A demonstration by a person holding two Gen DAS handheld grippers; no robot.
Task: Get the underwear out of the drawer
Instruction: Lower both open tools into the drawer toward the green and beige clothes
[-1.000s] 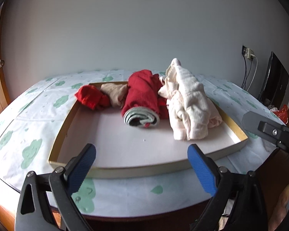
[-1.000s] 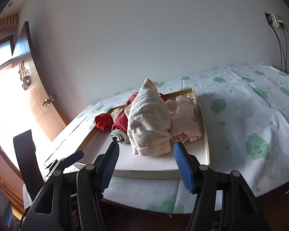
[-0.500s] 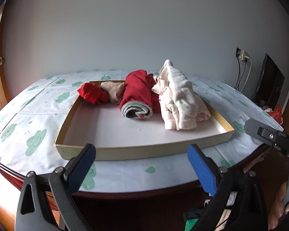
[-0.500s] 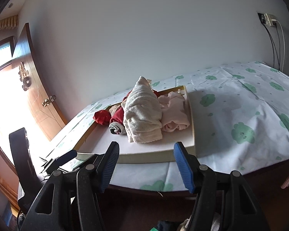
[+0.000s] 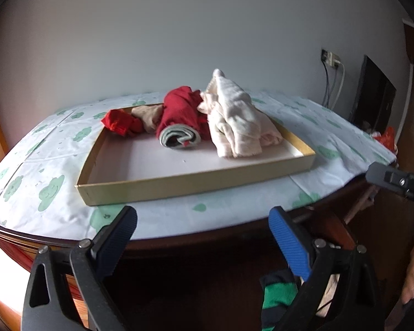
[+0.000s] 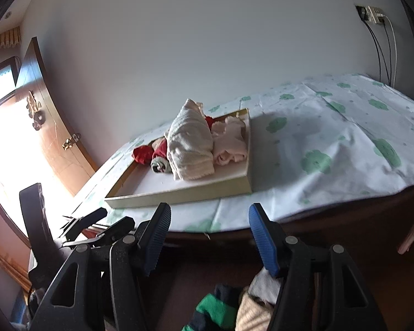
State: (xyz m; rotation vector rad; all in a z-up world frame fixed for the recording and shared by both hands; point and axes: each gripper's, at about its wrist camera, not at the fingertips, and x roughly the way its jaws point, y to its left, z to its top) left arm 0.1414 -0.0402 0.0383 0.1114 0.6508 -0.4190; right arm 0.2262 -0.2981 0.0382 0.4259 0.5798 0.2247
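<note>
Both ribbed blue-padded grippers, left [image 5: 202, 233] and right [image 6: 209, 227], stand spread, empty. Ahead: shallow rectangular cardboard tray [image 5: 196, 183] holding crumpled red [image 5: 180, 110] and cream fabric garments [image 5: 236, 118].

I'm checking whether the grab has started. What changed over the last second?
Both hand-held grippers, left and right, pulled back from the shallow cardboard tray on the cloud-print cloth, now past the table edge. Nothing taken or released; jaws stay open and empty. The red and cream garments lie unmoved.
</note>
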